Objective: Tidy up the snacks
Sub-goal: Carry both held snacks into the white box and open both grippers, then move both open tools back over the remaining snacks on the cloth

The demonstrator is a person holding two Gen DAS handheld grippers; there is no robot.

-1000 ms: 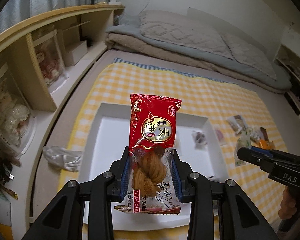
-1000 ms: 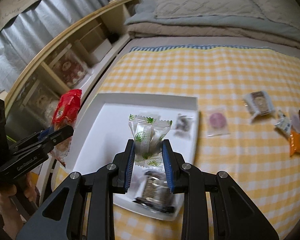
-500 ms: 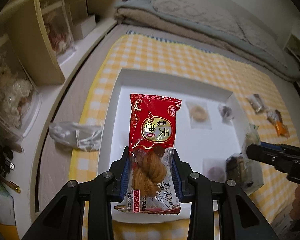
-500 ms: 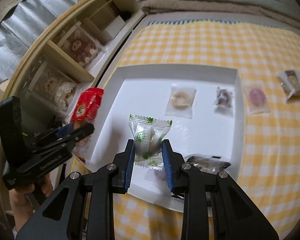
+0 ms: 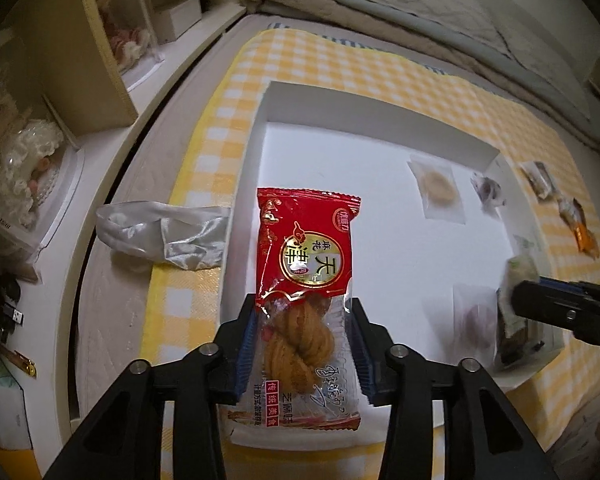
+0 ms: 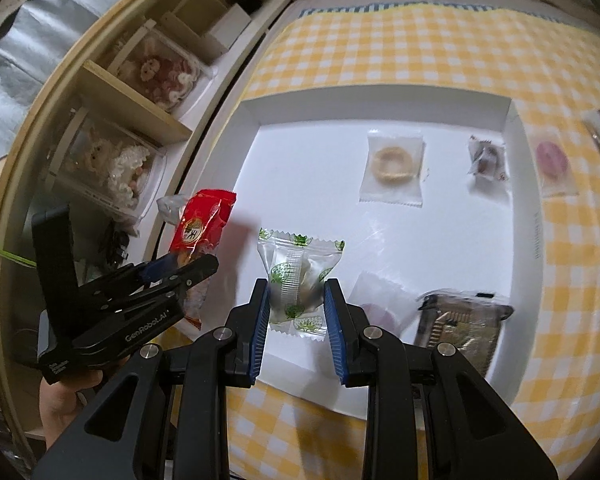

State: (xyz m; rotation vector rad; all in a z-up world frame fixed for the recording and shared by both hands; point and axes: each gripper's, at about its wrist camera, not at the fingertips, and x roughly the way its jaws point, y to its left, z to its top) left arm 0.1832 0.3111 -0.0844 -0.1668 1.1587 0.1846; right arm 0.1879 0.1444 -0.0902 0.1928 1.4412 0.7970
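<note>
A red packet with a twisted pastry stands between the fingers of my left gripper, over the near left part of the white tray. The jaws are opening, and the pads sit just off the wrapper's sides. In the right wrist view the left gripper hangs at the tray's left edge with the red packet sticking out of it. My right gripper is shut on a clear snack packet with green print, above the tray's near side. Its tip shows at the right of the left wrist view.
In the tray lie a ring biscuit packet, a small dark sweet, a dark cracker packet and a clear packet. More snacks lie on the yellow checked cloth. A silver bag and wooden shelves are at the left.
Both grippers have sunk toward the tray and tipped further down. The left jaws have parted a little around the red packet. The right grip is unchanged.
</note>
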